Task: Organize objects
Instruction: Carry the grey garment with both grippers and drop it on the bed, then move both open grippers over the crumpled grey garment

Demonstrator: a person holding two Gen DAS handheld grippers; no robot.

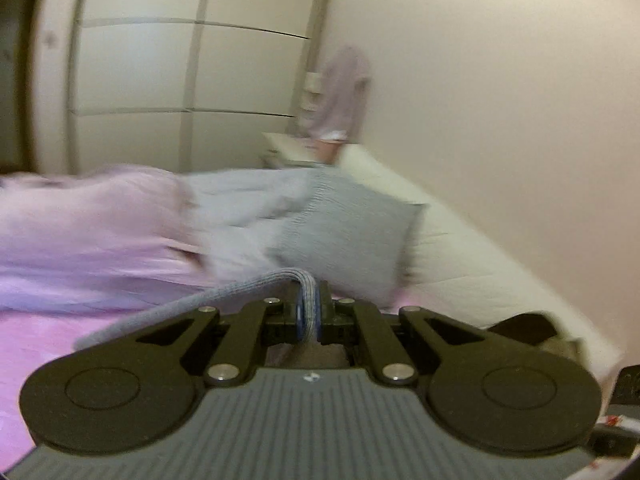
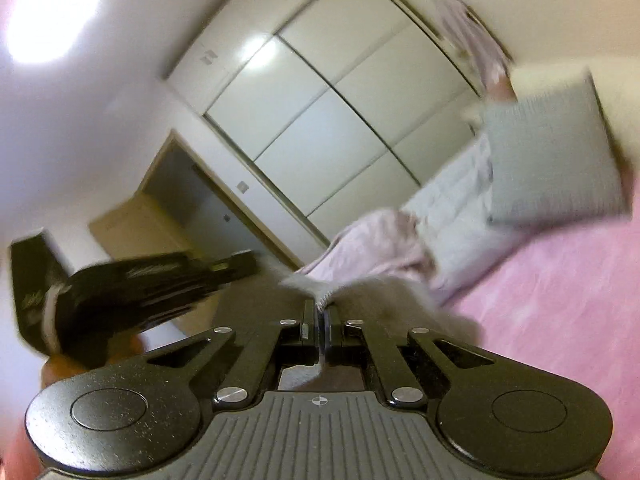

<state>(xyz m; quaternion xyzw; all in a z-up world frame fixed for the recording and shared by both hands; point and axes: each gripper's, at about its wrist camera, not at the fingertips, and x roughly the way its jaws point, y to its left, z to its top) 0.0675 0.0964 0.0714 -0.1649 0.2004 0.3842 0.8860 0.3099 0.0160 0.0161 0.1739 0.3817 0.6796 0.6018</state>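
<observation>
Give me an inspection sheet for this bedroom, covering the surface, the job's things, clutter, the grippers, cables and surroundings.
Surface: pink bedsheet on a bed along a white padded headboard.
Job's things: grey knit fabric, pinched by both grippers and slack between them; the views are blurred.
Clutter: grey pillow leaning at the headboard; pale blue quilt and pink blanket bunched on the bed.
Grippers: left gripper shut on the fabric's fold; right gripper shut on its edge.
Cables: nothing seen.
Surroundings: white sliding wardrobe, open doorway, ceiling light on, pink garment hanging by the wall.
</observation>
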